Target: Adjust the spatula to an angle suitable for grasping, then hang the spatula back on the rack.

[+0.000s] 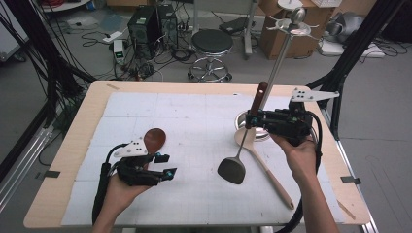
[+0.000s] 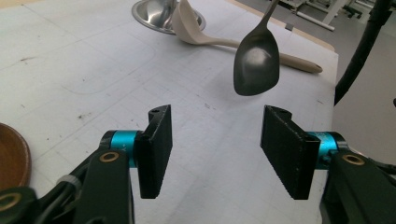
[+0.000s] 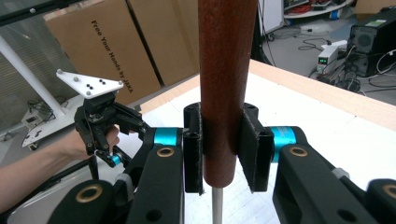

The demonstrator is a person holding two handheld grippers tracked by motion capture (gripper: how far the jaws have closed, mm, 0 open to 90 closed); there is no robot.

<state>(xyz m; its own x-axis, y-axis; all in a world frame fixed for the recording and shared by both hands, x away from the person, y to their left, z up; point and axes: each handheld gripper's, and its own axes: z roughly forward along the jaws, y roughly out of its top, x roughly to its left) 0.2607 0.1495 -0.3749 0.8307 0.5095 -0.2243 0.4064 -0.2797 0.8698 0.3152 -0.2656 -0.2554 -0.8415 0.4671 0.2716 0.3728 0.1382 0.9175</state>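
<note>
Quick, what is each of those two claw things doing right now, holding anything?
Left gripper: open, nothing between its fingers.
Right gripper: closed on the wooden handle of the metal spatula.

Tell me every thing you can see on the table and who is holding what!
metal spatula: one, dark grey head, reddish-brown wooden handle, held above the mat
beige ladle: one, lying on the mat, its bowl against the rack's base
brown wooden spoon: one, on the mat beside the left tool
utensil rack: one, silver pole on a round base, at the table's far right
white mat: one, covering the table
right tool: one, black, shut on the spatula's handle
left tool: one, black, jaws apart, holding nothing
</note>
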